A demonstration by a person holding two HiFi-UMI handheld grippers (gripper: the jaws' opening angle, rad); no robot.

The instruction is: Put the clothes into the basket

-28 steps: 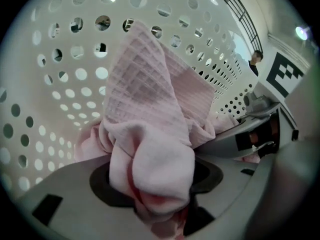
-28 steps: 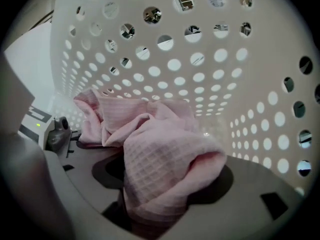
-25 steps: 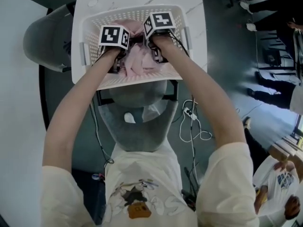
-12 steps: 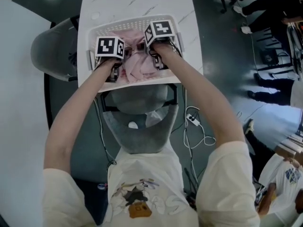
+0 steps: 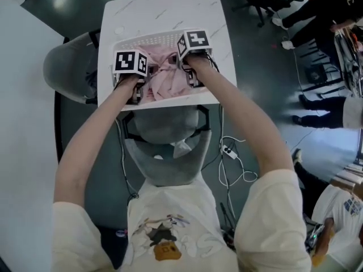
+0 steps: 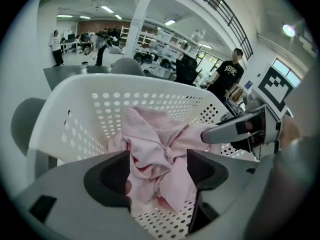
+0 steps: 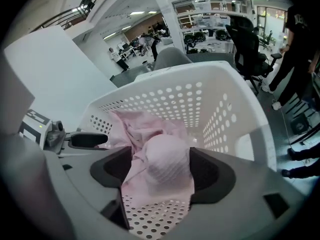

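A white perforated basket [image 5: 164, 37] stands on a white marble table, with crumpled pink clothes [image 5: 167, 75] inside it. Both grippers reach down into the basket. My left gripper [image 5: 138, 92] is at the left side; in the left gripper view its jaws [image 6: 159, 176] stand wide apart, with the pink cloth [image 6: 155, 149] lying loosely between them, not pinched. My right gripper [image 5: 190, 75] is at the right side; in the right gripper view [image 7: 161, 176] a rounded bundle of the pink cloth [image 7: 165, 161] fills the gap between its pads and hangs above the basket floor.
The table [image 5: 164, 10] extends beyond the basket's far side. A grey chair [image 5: 68, 75] stands left of the table and another [image 5: 167, 152] sits just below its near edge. Cables [image 5: 232, 157] lie on the dark floor. People stand at the far right.
The head view has drawn back, so the basket and table look smaller and higher in the frame. Both grippers stay inside the basket over the pink clothes.
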